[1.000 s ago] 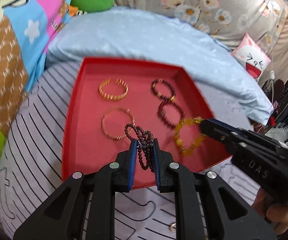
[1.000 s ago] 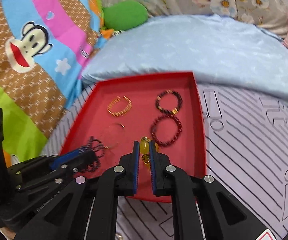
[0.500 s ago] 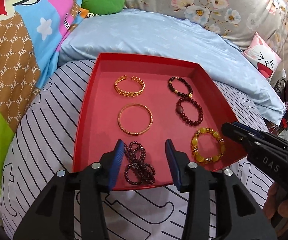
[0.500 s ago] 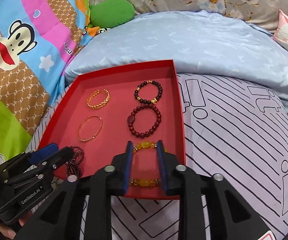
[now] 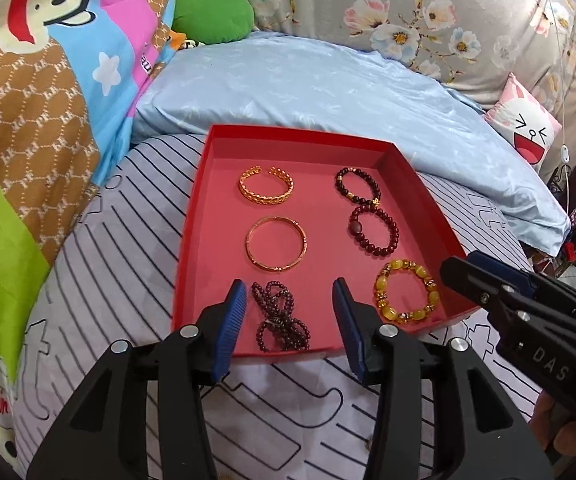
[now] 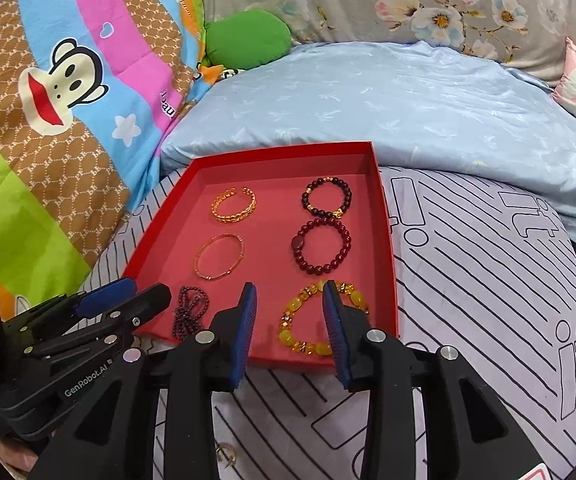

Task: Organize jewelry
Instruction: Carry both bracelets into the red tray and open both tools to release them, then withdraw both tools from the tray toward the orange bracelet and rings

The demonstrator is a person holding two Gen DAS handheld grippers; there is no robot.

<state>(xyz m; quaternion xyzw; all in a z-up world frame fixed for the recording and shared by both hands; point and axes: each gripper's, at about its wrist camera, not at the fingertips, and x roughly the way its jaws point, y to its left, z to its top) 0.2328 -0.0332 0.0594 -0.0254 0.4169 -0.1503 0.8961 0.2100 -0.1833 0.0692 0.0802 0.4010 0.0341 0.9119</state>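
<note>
Six bracelets lie in two columns inside the red tray [image 5: 192, 216].

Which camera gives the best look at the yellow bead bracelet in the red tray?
The left wrist view: the yellow bead bracelet lies whole and unblocked there, in the tray's near right corner. In the right wrist view one blue pad covers part of its ring.
</note>
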